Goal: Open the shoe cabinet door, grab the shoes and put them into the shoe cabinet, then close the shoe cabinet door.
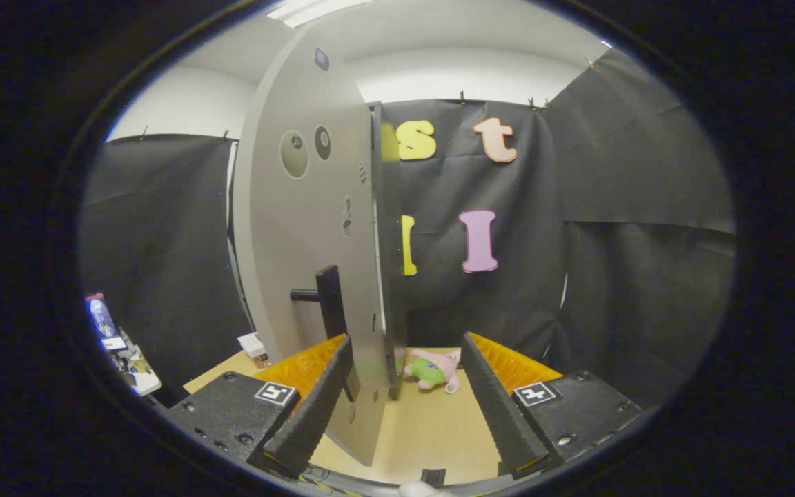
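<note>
The grey shoe cabinet door stands open and I see it almost edge-on. Its free edge comes down between my fingers, close to the left finger. A black handle sticks out from the door's left face, just above and beyond that finger. Behind the door's edge the dark side of the cabinet rises. My gripper is open, with a wide gap. The right finger is well apart from the door.
A pink and green plush toy lies on the wooden table just beyond my fingers, next to the cabinet's foot. A small white box sits on the table left of the door. Cluttered items lie further left.
</note>
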The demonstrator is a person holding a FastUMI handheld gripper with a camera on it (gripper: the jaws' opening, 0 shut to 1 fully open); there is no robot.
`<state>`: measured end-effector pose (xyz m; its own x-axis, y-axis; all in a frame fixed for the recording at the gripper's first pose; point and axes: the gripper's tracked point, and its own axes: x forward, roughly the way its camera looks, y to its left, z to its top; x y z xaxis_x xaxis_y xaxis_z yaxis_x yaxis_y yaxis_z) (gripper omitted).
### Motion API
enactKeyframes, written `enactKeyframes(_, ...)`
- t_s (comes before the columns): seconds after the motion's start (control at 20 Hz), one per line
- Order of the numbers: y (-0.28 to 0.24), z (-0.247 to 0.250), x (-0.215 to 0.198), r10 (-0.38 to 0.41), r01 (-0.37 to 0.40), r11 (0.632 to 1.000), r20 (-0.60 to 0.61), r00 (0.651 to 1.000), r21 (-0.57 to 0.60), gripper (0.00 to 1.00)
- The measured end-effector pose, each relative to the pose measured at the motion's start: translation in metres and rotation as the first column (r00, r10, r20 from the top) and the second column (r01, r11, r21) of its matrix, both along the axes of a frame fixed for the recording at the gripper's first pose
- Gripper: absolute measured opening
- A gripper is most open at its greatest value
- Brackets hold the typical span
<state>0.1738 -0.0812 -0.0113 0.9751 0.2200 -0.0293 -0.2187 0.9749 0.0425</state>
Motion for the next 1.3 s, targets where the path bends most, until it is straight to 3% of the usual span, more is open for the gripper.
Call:
enactKeyframes(0.15,0.011,-0.002,-0.001,0.040,-0.040,0.999,-0.013,0.999,0.007,0.98)
enactKeyframes(0.45,0.035,-0.002,-0.004,0.037,-0.036,0.999,-0.020,0.999,0.016,0.96)
enactKeyframes(0.9,0.137,-0.006,0.000,0.035,-0.033,0.998,-0.041,0.999,0.057,0.96)
enactKeyframes(1.3,0.227,-0.001,0.023,0.102,-0.102,0.995,-0.033,0.994,0.014,0.96)
